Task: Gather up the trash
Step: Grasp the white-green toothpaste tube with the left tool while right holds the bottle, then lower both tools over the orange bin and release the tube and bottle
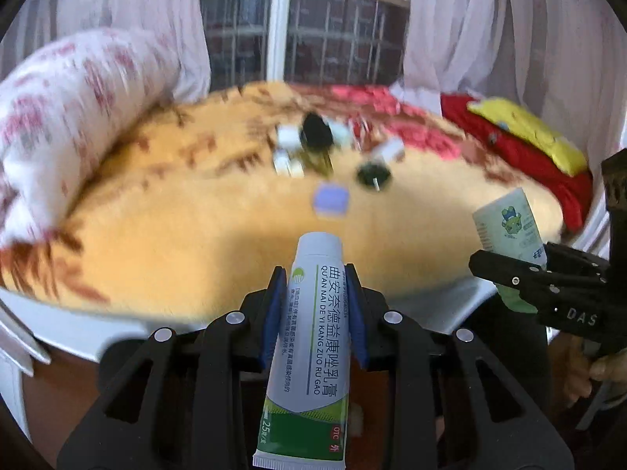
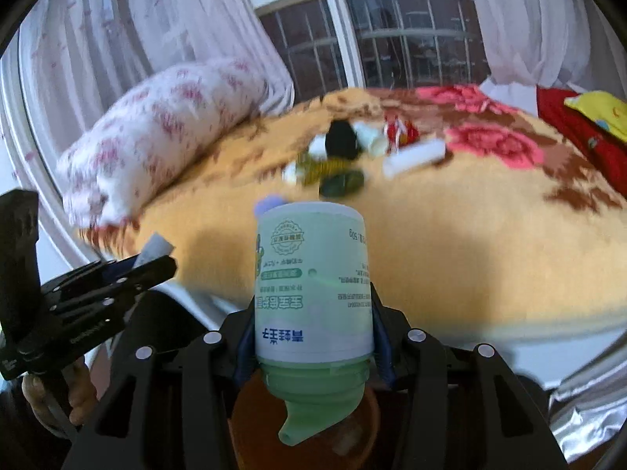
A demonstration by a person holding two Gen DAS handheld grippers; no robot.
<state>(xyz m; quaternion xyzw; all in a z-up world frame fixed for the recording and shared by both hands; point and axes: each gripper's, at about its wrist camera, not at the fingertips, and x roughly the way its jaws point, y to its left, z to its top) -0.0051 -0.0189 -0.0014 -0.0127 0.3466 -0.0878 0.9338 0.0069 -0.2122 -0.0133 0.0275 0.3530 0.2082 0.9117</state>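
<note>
My left gripper point(image 1: 315, 305) is shut on a white and green ointment tube point(image 1: 309, 344), held in the air at the near edge of the bed. My right gripper point(image 2: 311, 325) is shut on a pale green bottle point(image 2: 311, 282), turned upside down with its spout toward the camera. The right gripper with the bottle point(image 1: 509, 227) also shows at the right of the left wrist view. The left gripper with the tube's end point(image 2: 154, 248) shows at the left of the right wrist view. More trash lies on the bed: a black lump point(image 2: 343, 139), a white tube point(image 2: 413, 158), small white pieces point(image 1: 288, 139).
The bed has an orange flowered blanket point(image 1: 196, 211). A flowered pillow point(image 2: 156, 133) lies at the left. A red and yellow cloth point(image 1: 525, 137) lies at the right. A small lilac box point(image 1: 331, 197) and a dark round lid point(image 1: 372, 174) lie mid-bed. Window and curtains stand behind.
</note>
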